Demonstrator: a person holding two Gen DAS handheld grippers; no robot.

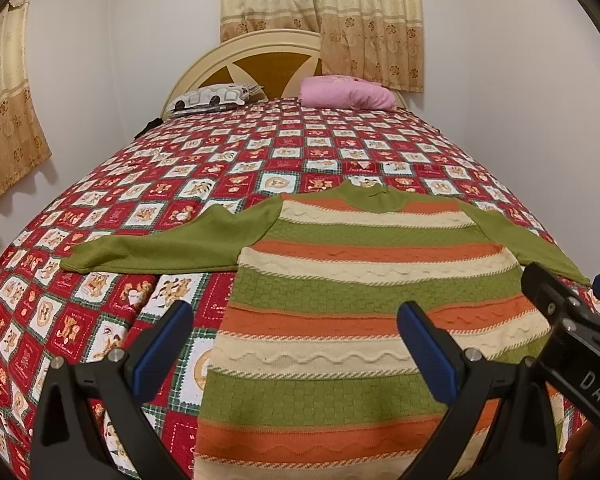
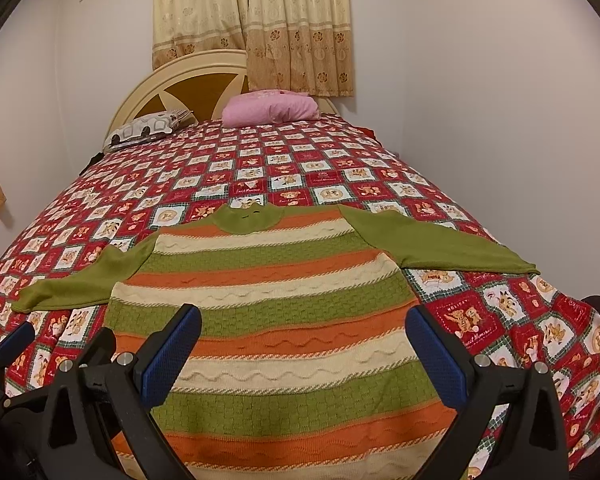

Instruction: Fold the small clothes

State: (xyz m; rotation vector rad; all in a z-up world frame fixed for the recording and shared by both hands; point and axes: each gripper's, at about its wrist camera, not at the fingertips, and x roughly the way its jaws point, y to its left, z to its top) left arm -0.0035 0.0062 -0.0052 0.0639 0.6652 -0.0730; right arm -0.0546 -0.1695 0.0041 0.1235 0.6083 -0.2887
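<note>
The sweater (image 1: pixel 340 300) is banded in olive green, orange and cream, with wavy cable lines across the cream and orange bands and a basket weave on the green ones; its sleeves (image 1: pixel 140 254) and collar (image 1: pixel 366 196) are plain olive green. The bedspread (image 1: pixel 220 152) is a red and white patchwork of teddy-bear squares edged in green plaid. One pillow (image 1: pixel 348 94) is pink, another (image 1: pixel 212 98) white with grey shapes. The curtains (image 1: pixel 320 20) are cream and tan with flower motifs. The headboard (image 1: pixel 240 64) is cream and ochre. Both grippers' fingers (image 2: pixel 172 354) have blue pads on black frames.
</note>
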